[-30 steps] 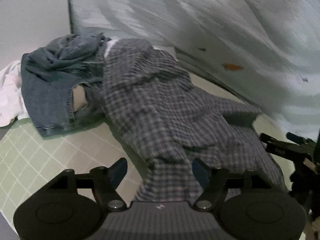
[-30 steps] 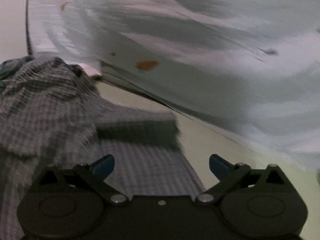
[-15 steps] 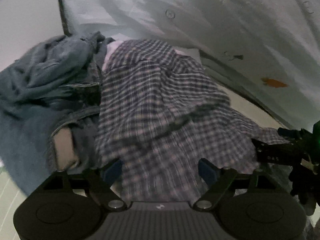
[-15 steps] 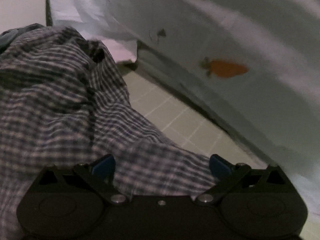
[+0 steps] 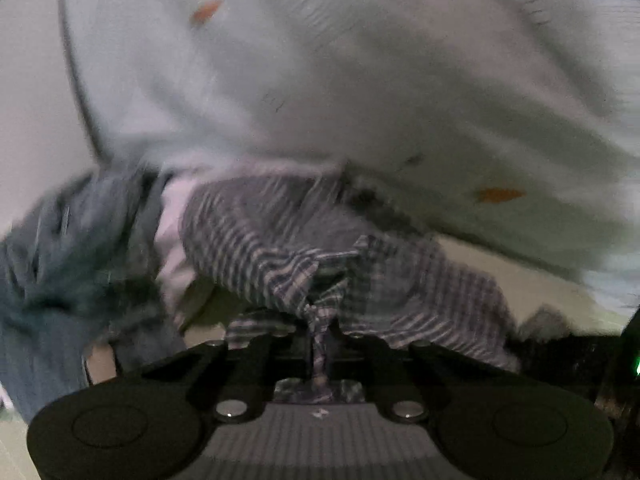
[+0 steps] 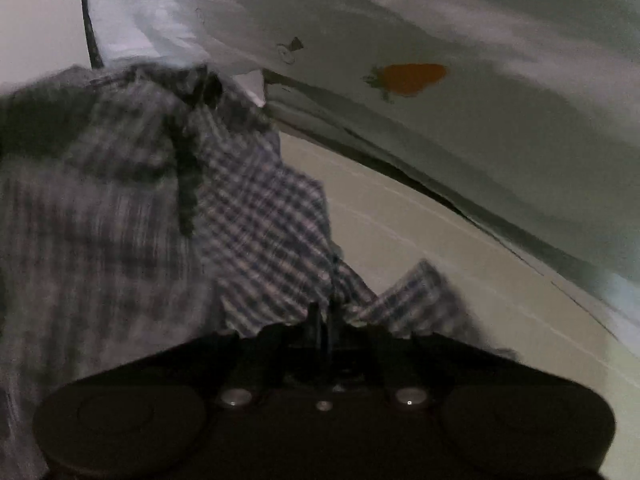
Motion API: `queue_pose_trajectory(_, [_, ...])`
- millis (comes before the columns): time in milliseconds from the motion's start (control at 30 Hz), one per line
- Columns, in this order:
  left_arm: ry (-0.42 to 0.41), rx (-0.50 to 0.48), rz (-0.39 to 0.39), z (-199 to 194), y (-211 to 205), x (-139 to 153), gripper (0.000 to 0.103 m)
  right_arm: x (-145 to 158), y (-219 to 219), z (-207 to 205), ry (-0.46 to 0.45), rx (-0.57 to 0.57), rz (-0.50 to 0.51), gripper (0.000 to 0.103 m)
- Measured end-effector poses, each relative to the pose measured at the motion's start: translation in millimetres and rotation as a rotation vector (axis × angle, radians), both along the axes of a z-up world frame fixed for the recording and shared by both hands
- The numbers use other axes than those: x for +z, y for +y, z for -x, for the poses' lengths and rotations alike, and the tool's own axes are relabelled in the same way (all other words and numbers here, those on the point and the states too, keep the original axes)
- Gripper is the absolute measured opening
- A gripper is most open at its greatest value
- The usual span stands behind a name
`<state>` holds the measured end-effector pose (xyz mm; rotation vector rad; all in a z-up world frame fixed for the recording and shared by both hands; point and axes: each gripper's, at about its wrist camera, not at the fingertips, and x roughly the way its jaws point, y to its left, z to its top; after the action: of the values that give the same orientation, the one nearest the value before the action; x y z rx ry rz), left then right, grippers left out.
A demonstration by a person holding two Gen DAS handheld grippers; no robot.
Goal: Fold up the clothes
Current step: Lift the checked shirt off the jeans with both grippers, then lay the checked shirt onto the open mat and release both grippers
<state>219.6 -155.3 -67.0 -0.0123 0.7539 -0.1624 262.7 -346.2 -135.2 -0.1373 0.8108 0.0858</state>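
Left wrist: left claw (image 5: 320, 344) pinching plaid shirt (image 5: 260, 236); right claw (image 6: 324, 328) likewise.

No legible text, label, brand, number or sign in either view. The pale sheet (image 6: 500, 128) carries printed motifs only: an orange carrot-like figure (image 6: 412, 78) and a small dark mark (image 6: 294, 46), neither of them lettering. The left wrist view is motion-blurred; any marking on the sheet (image 5: 360, 80) there cannot be read.
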Motion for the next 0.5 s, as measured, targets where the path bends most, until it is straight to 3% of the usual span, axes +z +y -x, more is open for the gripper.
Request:
queue_pose_trajectory(133, [-0.064,-0.188,0.017,33.4,-42.5,23.4,0.005,1.6,-30.8,79.8,0.004,-0.136,0.045,0.002])
queue_pose_trajectory(233, [-0.019,-0.272,0.011,53.6,-78.8,19.9,0.014,-4.0,-69.2,145.8,0.031,-0.309,0.066,0.002])
queue_pose_trajectory(333, [0.045,-0.319,0.026,72.9,-102.2,13.0,0.032,-8.9,-115.2,214.9,0.056,-0.535,0.095,0.003])
queue_pose_trajectory(433, [0.06,-0.353,0.04,96.2,-107.9,13.6,0.056,-9.5,-149.5,273.3,0.1,-0.724,0.151,0.004])
queue_pose_trajectory(467, [0.06,-0.358,0.04,103.4,-107.4,14.4,0.065,-7.7,-153.7,286.2,0.113,-0.757,0.161,0.007])
queue_pose_trajectory(500, [0.062,-0.354,0.036,109.7,-105.4,15.2,0.068,-5.9,-158.0,299.1,0.126,-0.79,0.172,0.015])
